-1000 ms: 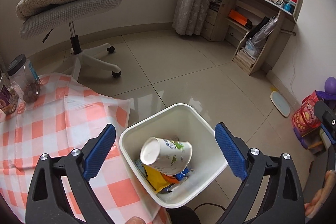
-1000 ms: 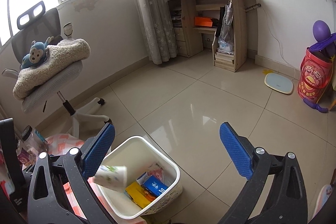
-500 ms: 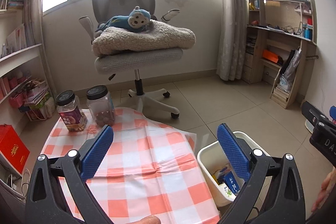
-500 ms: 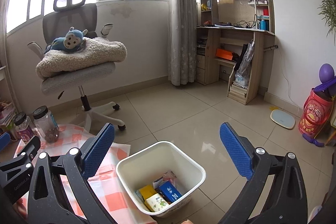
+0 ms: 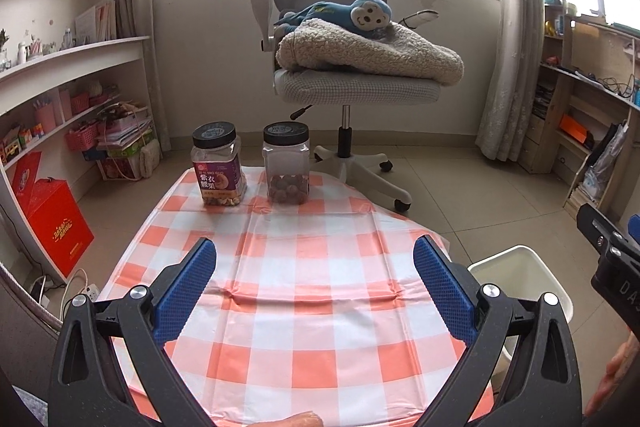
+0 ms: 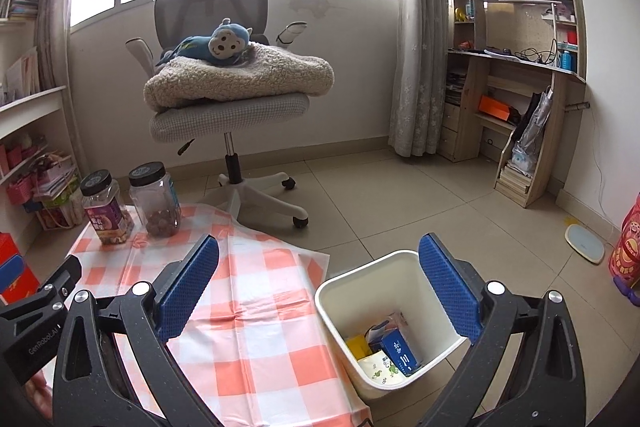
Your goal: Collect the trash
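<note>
The left gripper (image 5: 314, 291) is held level, its two blue-padded fingers (image 5: 186, 291) spread wide — nothing is between them. The right gripper (image 6: 318, 289) has the same pose, jaws wide apart and empty. A hand (image 5: 614, 383) shows at the right edge of the left wrist view, partly cut off.

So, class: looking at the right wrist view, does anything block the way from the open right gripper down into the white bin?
Nothing visible does. The right gripper has its jaws open and empty, and the white bin sits open-topped beside the checked cloth, with only trash at its bottom.
</note>
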Available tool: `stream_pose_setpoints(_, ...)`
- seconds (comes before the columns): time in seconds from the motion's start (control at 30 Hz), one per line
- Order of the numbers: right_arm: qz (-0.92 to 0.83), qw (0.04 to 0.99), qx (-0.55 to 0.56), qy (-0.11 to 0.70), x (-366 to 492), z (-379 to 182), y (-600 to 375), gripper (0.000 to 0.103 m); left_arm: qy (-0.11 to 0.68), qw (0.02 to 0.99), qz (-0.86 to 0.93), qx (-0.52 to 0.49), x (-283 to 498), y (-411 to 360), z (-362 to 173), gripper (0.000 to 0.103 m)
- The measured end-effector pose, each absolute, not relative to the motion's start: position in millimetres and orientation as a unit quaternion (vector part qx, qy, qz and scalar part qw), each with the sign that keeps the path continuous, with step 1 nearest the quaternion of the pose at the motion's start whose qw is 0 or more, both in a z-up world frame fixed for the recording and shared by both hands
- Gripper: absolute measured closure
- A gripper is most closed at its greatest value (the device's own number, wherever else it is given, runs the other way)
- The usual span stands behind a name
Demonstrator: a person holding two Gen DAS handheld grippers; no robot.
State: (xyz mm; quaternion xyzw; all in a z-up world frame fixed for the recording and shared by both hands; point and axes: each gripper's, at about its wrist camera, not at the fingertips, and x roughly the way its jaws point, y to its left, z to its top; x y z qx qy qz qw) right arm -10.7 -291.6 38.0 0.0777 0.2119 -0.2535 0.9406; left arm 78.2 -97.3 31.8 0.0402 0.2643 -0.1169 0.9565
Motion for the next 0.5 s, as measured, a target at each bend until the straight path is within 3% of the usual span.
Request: stream_pose_setpoints(0.5, -0.225, 0.949, 0.050, 0.216, 22, 29, -255, 0.007, 0.263, 0.960, -0.080, 0.049, 90, -74, 26, 0.007)
